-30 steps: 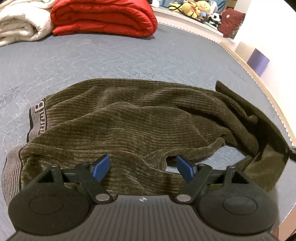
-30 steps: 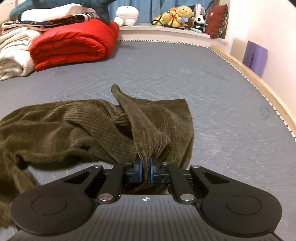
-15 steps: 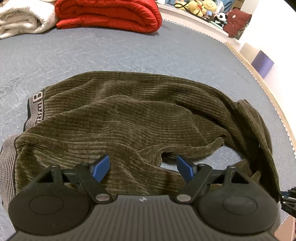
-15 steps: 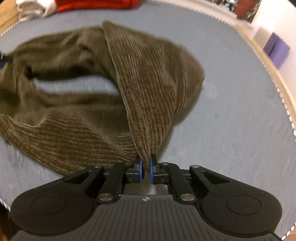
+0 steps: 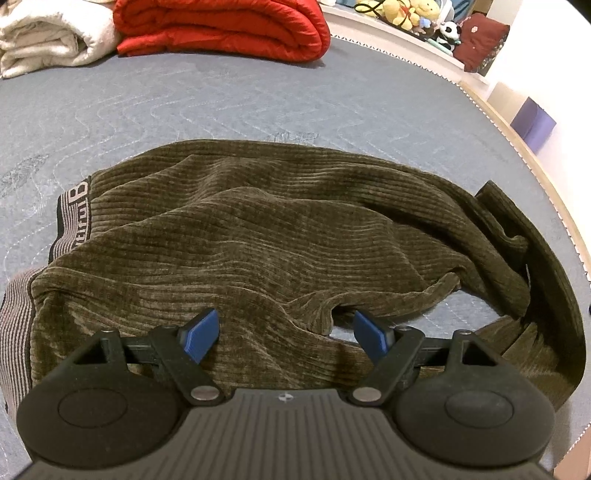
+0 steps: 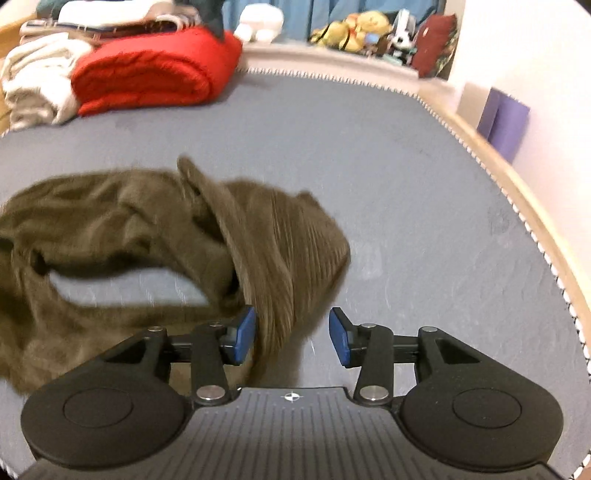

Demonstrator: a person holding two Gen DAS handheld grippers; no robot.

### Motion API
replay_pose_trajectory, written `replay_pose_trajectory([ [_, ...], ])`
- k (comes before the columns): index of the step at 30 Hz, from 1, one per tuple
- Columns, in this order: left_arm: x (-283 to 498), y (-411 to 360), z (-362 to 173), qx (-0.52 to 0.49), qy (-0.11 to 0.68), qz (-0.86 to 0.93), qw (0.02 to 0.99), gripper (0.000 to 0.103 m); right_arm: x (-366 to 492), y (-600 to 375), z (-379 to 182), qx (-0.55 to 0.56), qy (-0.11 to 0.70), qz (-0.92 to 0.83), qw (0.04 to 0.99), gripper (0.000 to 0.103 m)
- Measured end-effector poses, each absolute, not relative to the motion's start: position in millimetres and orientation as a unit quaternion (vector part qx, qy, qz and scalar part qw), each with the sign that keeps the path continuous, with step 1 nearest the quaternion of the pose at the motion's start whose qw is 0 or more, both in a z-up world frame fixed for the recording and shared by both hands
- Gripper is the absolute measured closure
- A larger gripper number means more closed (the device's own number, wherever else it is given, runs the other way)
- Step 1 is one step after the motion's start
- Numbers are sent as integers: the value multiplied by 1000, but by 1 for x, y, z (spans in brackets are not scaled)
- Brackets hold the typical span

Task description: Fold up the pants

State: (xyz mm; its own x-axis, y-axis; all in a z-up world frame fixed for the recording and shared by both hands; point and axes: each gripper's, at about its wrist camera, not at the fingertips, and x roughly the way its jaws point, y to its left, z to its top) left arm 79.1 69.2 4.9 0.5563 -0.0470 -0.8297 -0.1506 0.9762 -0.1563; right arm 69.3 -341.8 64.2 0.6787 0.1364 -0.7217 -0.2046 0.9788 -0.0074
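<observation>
Olive-green corduroy pants (image 5: 258, 240) lie bunched on the grey-blue mattress (image 5: 221, 103), the striped waistband (image 5: 72, 218) at the left. My left gripper (image 5: 286, 334) is open just above the near edge of the pants. My right gripper (image 6: 291, 336) is open, and a leg end of the pants (image 6: 273, 258) drapes between its blue pads, against the left pad (image 6: 245, 332). The right wrist view is motion-blurred.
A folded red quilt (image 5: 221, 27) and a white blanket (image 5: 48, 37) lie at the far side of the mattress. Stuffed toys (image 6: 351, 29) sit on a shelf behind. The mattress edge and wooden frame (image 6: 517, 206) run along the right, with a purple box (image 6: 506, 122) beyond.
My right gripper has opened and let go of the leg end it was shut on. The leg end has come down on the right side. My left gripper stays open.
</observation>
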Motion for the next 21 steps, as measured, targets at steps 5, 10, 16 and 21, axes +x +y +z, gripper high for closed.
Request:
replay_pose_trajectory([
  [5, 80, 68, 2, -105, 475, 31, 873, 19, 89, -320, 65, -45, 352, 114, 928, 46],
  [10, 79, 70, 4, -115, 474, 33, 872, 19, 116, -295, 52, -83, 340, 119, 929, 37],
  [16, 79, 71, 5, -123, 474, 32, 871, 19, 142, -263, 27, -142, 349, 114, 919, 52],
  [21, 80, 73, 7, -129, 474, 30, 871, 19, 144, -266, 28, -132, 338, 120, 924, 95],
])
